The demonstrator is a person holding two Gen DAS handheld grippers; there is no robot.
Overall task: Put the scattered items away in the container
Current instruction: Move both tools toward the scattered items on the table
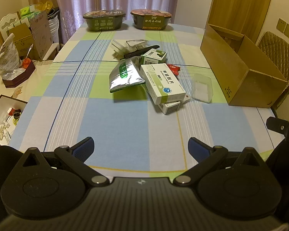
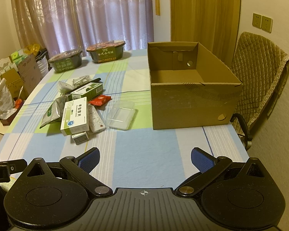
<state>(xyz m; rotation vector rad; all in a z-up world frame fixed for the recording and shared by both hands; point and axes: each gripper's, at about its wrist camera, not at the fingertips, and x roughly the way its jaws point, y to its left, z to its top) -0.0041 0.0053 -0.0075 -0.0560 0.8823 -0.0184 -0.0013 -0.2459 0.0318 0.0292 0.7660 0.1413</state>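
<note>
Cardboard box (image 2: 194,104) sits at the surface's right side, looks empty inside tho near corners are hidden. Scattered pile, w/ white medicine box (image 2: 74,116) on top, lies mid-surface, left of it. Left tool (image 1: 141,149) & right tool (image 2: 145,159) both spread wide, holding nothing, low over the checked cloth (image 2: 144,150).

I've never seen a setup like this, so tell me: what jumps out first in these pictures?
The big open cardboard box on the right side of the checked tablecloth, with nothing showing inside. Left of it lies a jumbled heap: a white medicine box on top, a silver pouch, a clear plastic tray. Two instant-noodle bowls stand at the far edge by the curtain.
</note>
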